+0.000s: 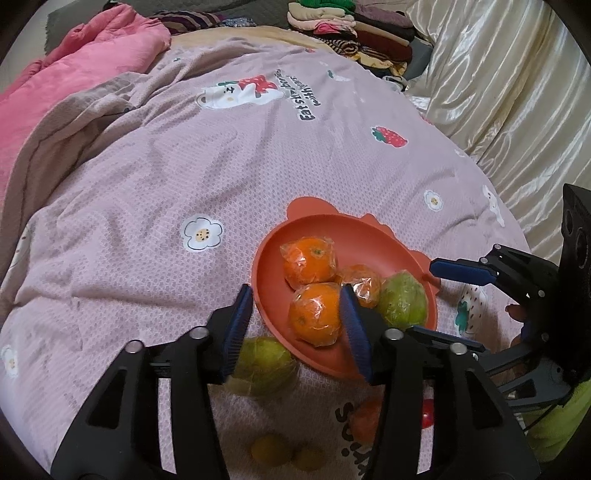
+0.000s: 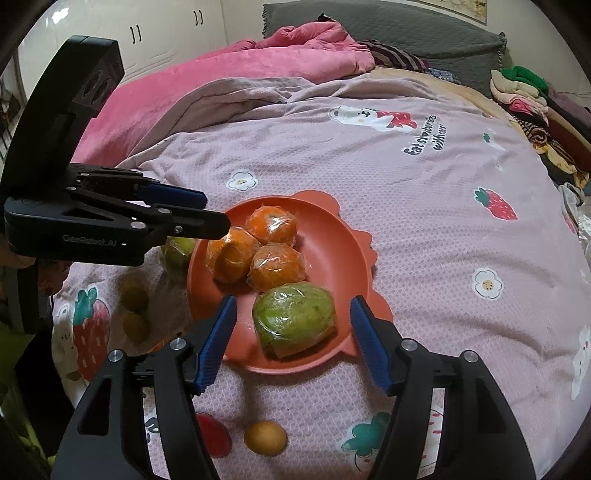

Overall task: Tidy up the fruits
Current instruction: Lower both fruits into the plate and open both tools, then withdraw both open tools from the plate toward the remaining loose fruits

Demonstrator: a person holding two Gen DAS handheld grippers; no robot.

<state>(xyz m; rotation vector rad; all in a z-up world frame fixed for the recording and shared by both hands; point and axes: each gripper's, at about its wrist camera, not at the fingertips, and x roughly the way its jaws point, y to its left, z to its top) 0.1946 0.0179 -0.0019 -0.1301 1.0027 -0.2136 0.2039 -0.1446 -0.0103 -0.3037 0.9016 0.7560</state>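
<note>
An orange-red plate (image 1: 354, 229) (image 2: 332, 236) lies on the bed and holds three plastic-wrapped oranges (image 1: 309, 261) (image 2: 271, 225) and one wrapped green fruit (image 1: 403, 301) (image 2: 294, 317). My left gripper (image 1: 295, 306) is open and empty above the plate's near-left rim; it also shows in the right wrist view (image 2: 207, 208). My right gripper (image 2: 293, 319) is open with its jaws on either side of the green fruit, apart from it; it also shows in the left wrist view (image 1: 443, 295). A second wrapped green fruit (image 1: 264, 363) (image 2: 178, 249) lies on the bedspread beside the plate.
Small yellow-green fruits (image 2: 135, 288) (image 1: 269, 446), a yellow fruit (image 2: 265, 437), a red fruit (image 2: 212, 434) and an orange fruit (image 1: 364, 421) lie on the pink printed bedspread (image 1: 184, 166). A pink quilt (image 2: 229, 62) and folded clothes (image 1: 351, 29) lie at the far side.
</note>
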